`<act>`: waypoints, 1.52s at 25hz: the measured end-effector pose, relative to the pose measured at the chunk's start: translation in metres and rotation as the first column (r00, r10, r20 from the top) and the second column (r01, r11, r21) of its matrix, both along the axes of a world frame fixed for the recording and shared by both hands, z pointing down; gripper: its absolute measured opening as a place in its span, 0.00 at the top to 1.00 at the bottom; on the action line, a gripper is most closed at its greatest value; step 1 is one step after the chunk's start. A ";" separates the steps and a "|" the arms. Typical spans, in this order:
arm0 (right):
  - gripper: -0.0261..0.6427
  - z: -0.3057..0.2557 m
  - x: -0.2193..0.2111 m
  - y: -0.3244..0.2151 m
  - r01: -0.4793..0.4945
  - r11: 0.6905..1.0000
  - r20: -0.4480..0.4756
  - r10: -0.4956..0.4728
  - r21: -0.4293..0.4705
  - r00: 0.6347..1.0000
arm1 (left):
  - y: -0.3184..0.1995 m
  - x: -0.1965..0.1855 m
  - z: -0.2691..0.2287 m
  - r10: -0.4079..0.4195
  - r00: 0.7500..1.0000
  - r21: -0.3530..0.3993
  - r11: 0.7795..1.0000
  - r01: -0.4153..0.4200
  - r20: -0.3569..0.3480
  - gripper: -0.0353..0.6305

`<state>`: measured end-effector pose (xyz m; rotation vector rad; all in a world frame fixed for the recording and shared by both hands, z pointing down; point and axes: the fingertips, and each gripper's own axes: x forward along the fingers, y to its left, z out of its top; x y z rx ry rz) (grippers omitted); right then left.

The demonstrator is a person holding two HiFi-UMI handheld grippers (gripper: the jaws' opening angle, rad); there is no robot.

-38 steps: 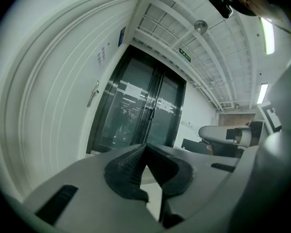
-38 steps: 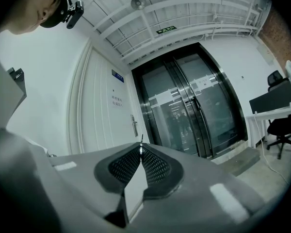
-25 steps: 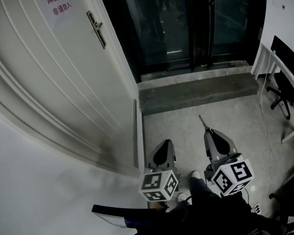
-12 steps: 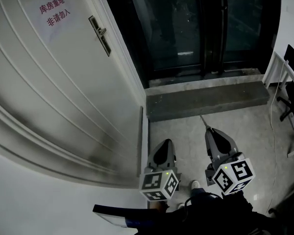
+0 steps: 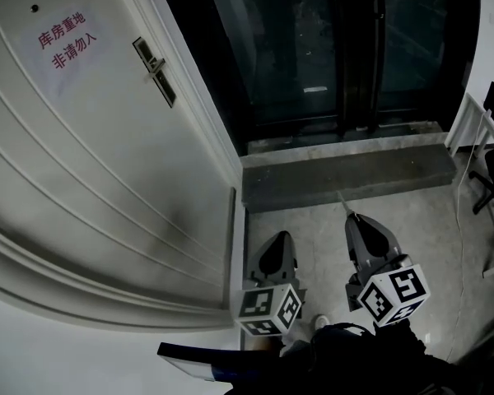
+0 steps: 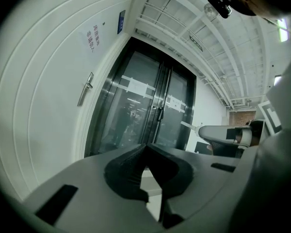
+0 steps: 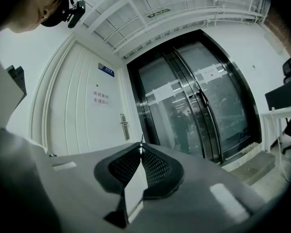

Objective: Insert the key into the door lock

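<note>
The door lock (image 5: 156, 72), a dark plate with a lever handle, sits on the white door (image 5: 82, 155) at the upper left, far from both grippers. It also shows as the lock (image 7: 123, 126) in the right gripper view and as the handle (image 6: 86, 88) in the left gripper view. My right gripper (image 5: 351, 218) is shut on the key (image 5: 343, 200), whose thin blade juts forward over the floor. The key's tip (image 7: 142, 140) pokes out between the jaws. My left gripper (image 5: 278, 239) is shut and empty, low beside the door's foot.
A paper sign (image 5: 60, 38) with red print hangs on the door. Dark glass double doors (image 5: 329, 48) stand ahead behind a grey stone step (image 5: 346, 175). A white desk and a chair (image 5: 490, 167) stand at the right edge. My shoe (image 5: 319, 322) shows below.
The head view has swung a little, so the door lock now lies further left and lower. Both grippers keep their places low in the view, jaws unchanged.
</note>
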<state>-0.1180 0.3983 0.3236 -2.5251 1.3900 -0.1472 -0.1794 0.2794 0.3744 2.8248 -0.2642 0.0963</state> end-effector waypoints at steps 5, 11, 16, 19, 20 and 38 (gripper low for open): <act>0.94 0.005 0.025 0.004 0.000 1.000 0.006 0.000 -0.001 1.000 | 0.004 0.025 0.003 -0.001 1.000 -0.003 1.000 0.001 -0.003 0.95; 0.94 0.008 0.040 0.004 0.006 1.000 0.015 -0.006 -0.001 1.000 | 0.004 0.040 0.005 -0.009 1.000 -0.011 1.000 0.009 0.002 0.95; 0.94 0.010 0.052 -0.004 0.002 1.000 0.015 -0.002 -0.001 1.000 | -0.002 0.054 0.008 0.000 1.000 -0.008 1.000 0.000 0.005 0.95; 0.94 0.010 0.064 -0.010 -0.007 1.000 0.008 0.007 0.003 1.000 | -0.010 0.066 0.006 0.005 1.000 -0.004 1.000 -0.005 -0.005 0.95; 0.94 0.009 0.068 -0.013 -0.010 1.000 0.007 0.010 0.004 1.000 | -0.014 0.071 0.005 0.008 1.000 -0.002 1.000 -0.008 -0.008 0.95; 0.94 -0.001 0.158 -0.107 -0.040 0.999 -0.008 0.040 0.002 0.999 | -0.108 0.167 -0.005 0.040 0.999 -0.009 0.999 -0.040 -0.028 0.95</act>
